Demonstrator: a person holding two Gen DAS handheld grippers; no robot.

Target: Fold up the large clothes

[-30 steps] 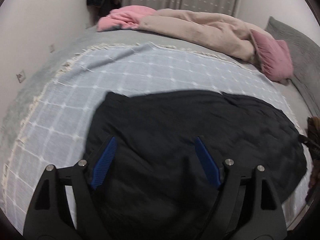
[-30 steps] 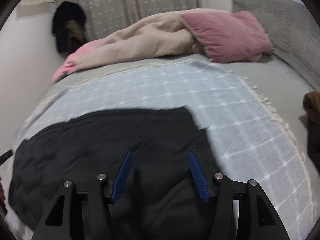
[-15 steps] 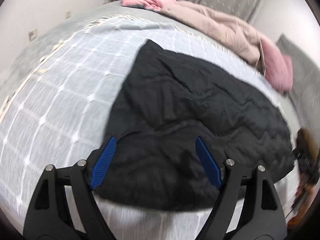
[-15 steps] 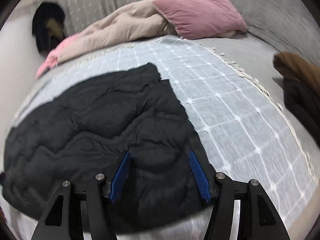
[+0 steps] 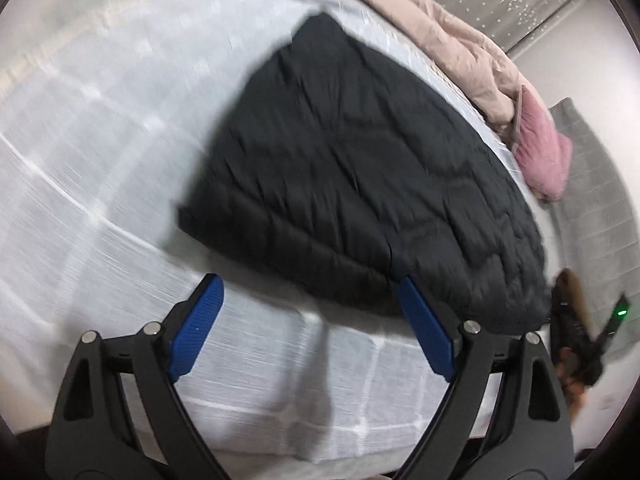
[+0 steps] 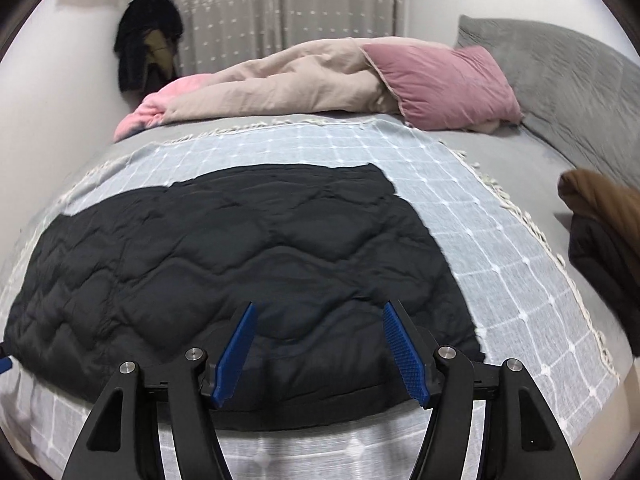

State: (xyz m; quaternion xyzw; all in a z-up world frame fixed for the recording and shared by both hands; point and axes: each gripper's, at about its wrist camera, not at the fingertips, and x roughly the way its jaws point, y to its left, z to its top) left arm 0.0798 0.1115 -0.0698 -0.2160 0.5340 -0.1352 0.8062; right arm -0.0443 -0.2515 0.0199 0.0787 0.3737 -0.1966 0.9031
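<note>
A black quilted jacket (image 6: 240, 252) lies folded flat on a light blue checked blanket (image 6: 500, 248) on the bed. It also shows in the left wrist view (image 5: 360, 184). My left gripper (image 5: 304, 284) is open and empty, above the blanket just off the jacket's near edge. My right gripper (image 6: 318, 310) is open and empty, above the jacket's near edge. The right gripper's body (image 5: 580, 340) shows blurred at the right edge of the left wrist view.
A beige duvet (image 6: 288, 80) and a pink pillow (image 6: 444, 84) lie at the far side of the bed. A grey pillow (image 6: 560, 64) is at the right. A brown and dark pile of clothes (image 6: 604, 228) sits at the bed's right side. Dark clothes (image 6: 146, 40) hang by the curtain.
Both grippers have pulled back from the jacket toward the bed's near edge. The left one has drawn off the jacket and now hangs over the blanket. Both stay open.
</note>
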